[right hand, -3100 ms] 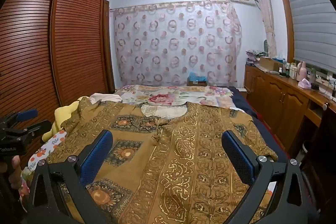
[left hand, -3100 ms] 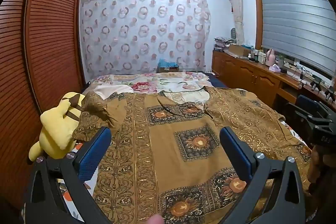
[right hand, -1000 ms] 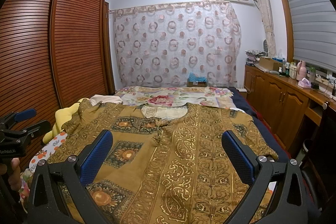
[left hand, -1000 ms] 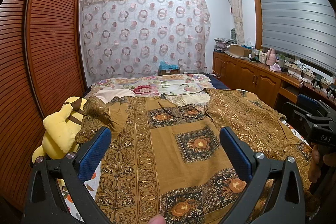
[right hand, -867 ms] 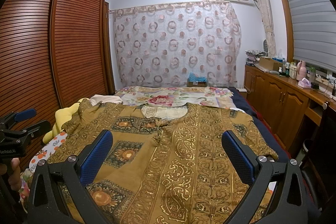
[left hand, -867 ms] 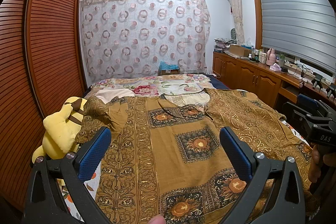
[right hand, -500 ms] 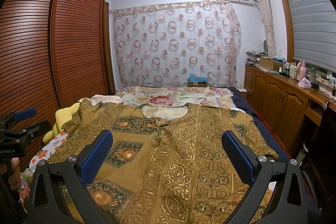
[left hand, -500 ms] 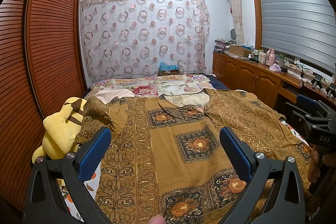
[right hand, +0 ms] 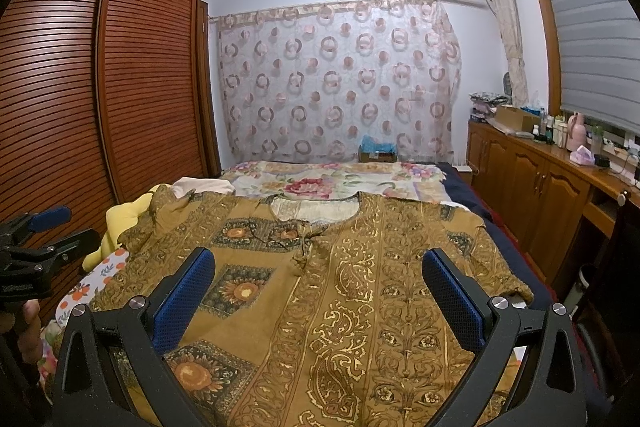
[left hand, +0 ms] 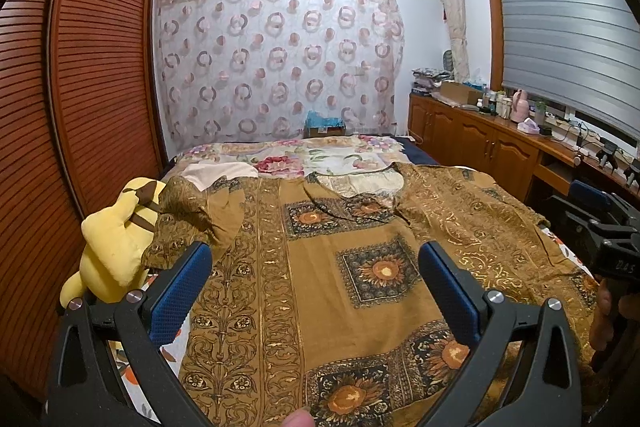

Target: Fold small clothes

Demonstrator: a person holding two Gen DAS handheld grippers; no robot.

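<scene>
A brown and gold patterned shirt lies spread flat on the bed, neckline toward the far end; it also shows in the right wrist view. Its left sleeve is bunched against a plush toy. My left gripper is open and empty, held above the shirt's lower left part. My right gripper is open and empty above the shirt's lower right part. Each gripper appears at the edge of the other's view.
A yellow plush toy sits at the bed's left edge beside the wooden louvred wardrobe. A floral bedsheet covers the far end of the bed. A wooden cabinet with bottles runs along the right wall.
</scene>
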